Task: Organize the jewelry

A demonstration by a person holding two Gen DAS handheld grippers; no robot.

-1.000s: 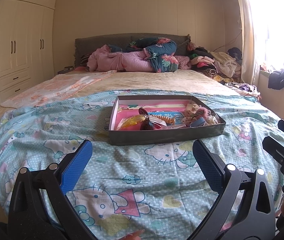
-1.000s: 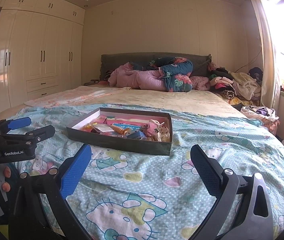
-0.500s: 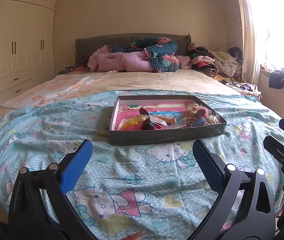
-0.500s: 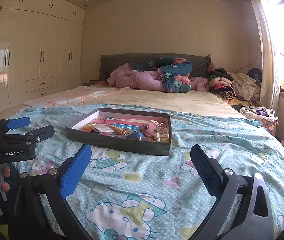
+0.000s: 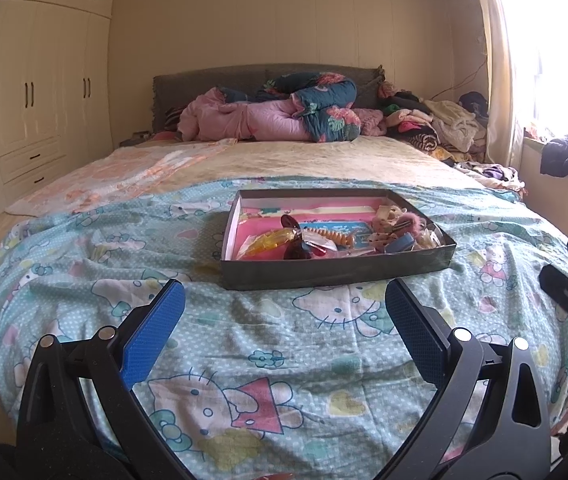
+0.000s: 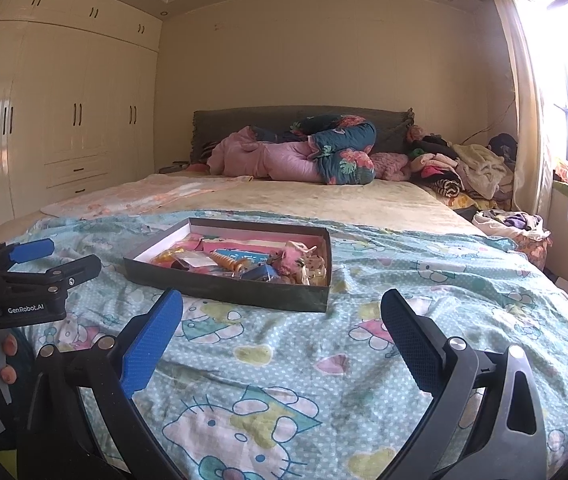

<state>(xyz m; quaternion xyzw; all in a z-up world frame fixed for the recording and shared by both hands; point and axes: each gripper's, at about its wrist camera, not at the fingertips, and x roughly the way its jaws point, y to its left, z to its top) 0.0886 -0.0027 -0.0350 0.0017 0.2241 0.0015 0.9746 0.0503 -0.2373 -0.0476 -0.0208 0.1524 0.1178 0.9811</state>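
The jewelry box (image 5: 338, 272) lies on the bed (image 5: 284, 344), ahead of the left gripper (image 5: 284, 320) and ahead-left of the right gripper (image 6: 282, 320), well apart from both. Both grippers hang spread wide and empty. Since a second ago, almost nothing has shifted.

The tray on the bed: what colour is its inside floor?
Pink. The tray has dark grey outer walls and a pink floor under the jewelry; the left wrist view shows it best.
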